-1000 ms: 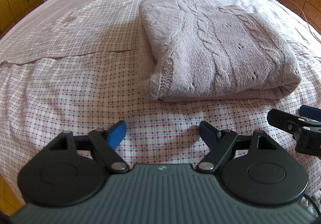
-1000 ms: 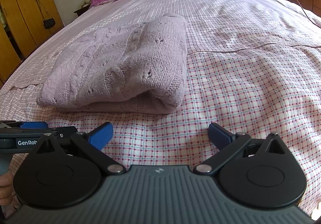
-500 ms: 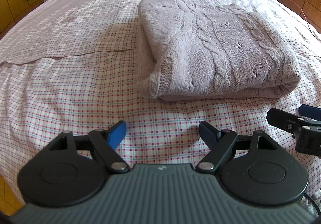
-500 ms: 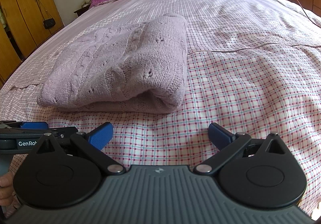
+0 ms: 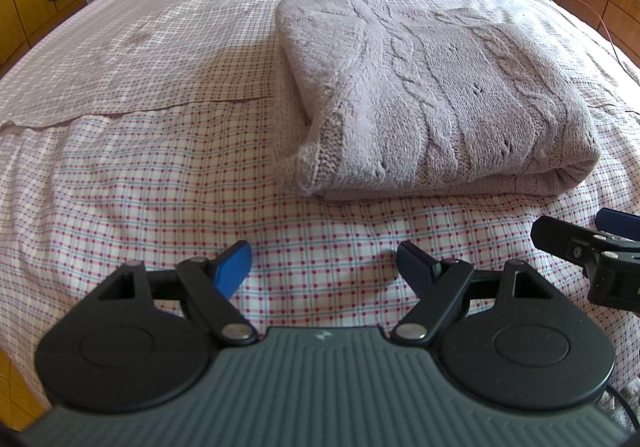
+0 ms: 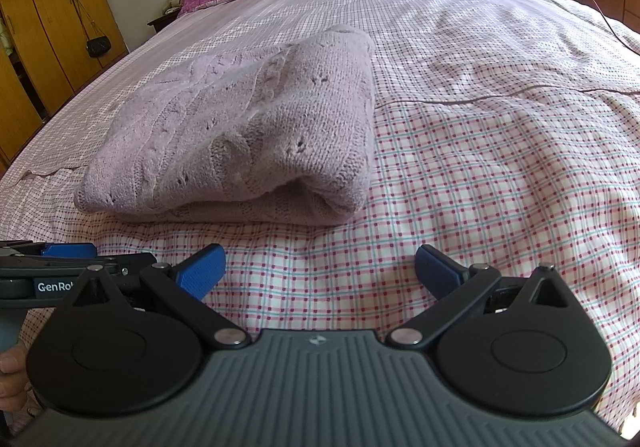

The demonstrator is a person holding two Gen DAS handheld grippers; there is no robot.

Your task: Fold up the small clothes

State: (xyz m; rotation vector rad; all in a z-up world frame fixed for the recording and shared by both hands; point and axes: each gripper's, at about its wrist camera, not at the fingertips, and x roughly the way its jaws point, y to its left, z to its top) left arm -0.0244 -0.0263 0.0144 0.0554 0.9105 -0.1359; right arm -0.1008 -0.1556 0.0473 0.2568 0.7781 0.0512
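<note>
Both tongs, my left tongs [image 5: 322,267] and right tongs [image 6: 320,271], gape wide and empty above the checked bed [image 5: 140,175]. My folded lilac sweater [image 5: 432,103] lies just beyond them, long axis running near to far, its folded edge facing me.

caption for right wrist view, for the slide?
Open right gripper hovers before a folded lilac cable-knit sweater on a checked bedsheet.

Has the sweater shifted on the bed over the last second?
No. The sweater lies folded in the same spot; its near edge sits the same way against the sheet seam in the left wrist view. Neither set of tongs touches it.
</note>
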